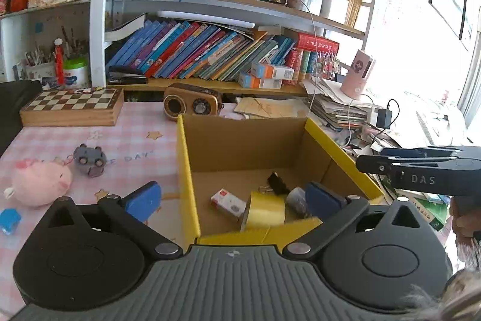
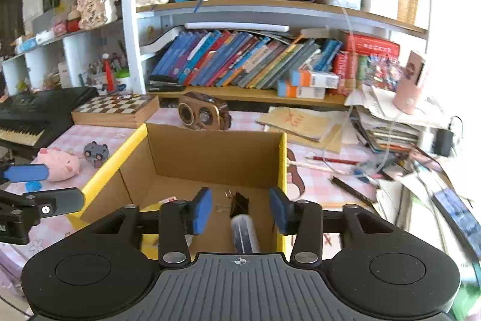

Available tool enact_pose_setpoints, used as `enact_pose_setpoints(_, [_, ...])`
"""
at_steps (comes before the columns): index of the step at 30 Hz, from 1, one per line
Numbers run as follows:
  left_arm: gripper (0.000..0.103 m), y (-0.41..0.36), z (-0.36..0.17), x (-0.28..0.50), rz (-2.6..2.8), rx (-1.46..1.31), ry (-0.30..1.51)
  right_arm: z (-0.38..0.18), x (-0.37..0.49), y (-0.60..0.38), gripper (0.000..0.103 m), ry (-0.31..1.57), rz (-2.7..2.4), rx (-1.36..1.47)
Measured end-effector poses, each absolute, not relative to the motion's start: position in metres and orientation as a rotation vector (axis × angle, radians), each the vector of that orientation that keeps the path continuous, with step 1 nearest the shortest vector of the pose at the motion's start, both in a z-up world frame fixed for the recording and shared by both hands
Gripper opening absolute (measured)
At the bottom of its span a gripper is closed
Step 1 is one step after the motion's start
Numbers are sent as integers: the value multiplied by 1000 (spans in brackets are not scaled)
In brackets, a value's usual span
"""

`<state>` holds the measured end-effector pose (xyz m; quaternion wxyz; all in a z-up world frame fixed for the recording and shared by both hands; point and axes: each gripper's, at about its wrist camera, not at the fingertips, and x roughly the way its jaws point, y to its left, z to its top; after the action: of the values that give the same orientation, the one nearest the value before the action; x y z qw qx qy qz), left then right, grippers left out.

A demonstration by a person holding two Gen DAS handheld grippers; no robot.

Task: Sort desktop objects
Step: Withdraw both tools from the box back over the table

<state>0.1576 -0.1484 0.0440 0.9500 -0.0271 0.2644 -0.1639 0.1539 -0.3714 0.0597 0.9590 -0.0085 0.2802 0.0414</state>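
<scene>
Pink desk (image 1: 90, 137) under bookshelves, cardboard box (image 1: 246, 140) mid-frame holding my yellow tape (image 1: 264, 211), left gripper (image 1: 234, 197) wide open and empty, right gripper (image 2: 240, 208) partly open, gripping nothing.

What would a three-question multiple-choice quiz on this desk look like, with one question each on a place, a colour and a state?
1. Where does the roll of yellow tape lie?
A. inside the cardboard box
B. on the chessboard
C. on the bookshelf

2. What colour is the plush pig on the tablecloth?
A. green
B. pink
C. black

3. How do the fingers of the left gripper stand?
A. clamped on the tape
B. clamped on the pig
C. spread wide, gripping nothing

Answers:
1. A: the tape rests on the box floor beside a small white carton and a black binder clip.
2. B: it is pink, lying left of the box near a small grey toy car.
3. C: both blue pads stand far apart, pressing on nothing.
</scene>
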Motion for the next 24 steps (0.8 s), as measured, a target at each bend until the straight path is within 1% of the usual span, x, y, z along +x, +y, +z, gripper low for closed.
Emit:
enact_pose_setpoints(1, [103, -147, 43, 154, -330, -55, 537, 59, 150, -371, 56, 567, 73, -14])
enact_pose_setpoints(5, [103, -140, 39, 139, -318, -38, 534, 52, 133, -366, 57, 580, 25, 4])
enact_pose_setpoints(6, [103, -138, 38, 135, -315, -32, 531, 50, 128, -365, 61, 580, 13, 11])
enact_pose_setpoints(7, [103, -136, 36, 130, -311, -24, 526, 49, 123, -363, 68, 577, 0, 16])
enact_pose_setpoints(11, [103, -128, 30, 115, -305, -5, 527, 43, 103, -354, 74, 575, -30, 18])
enact_pose_setpoints(13, [103, -123, 28, 107, -306, 3, 537, 40, 94, -348, 83, 582, -42, 22])
enact_pose_setpoints(15, [103, -116, 26, 99, -306, 7, 541, 37, 85, -341, 88, 580, -56, 24])
enact_pose_setpoints(17, [103, -108, 24, 92, -301, 8, 544, 34, 75, -332, 89, 583, -62, 17])
enact_pose_setpoints(19, [103, -101, 21, 85, -286, 16, 557, 31, 65, -323, 94, 588, -70, 12])
enact_pose_setpoints(24, [103, -84, 15, 72, -256, 48, 586, 23, 43, -300, 100, 590, -65, 10])
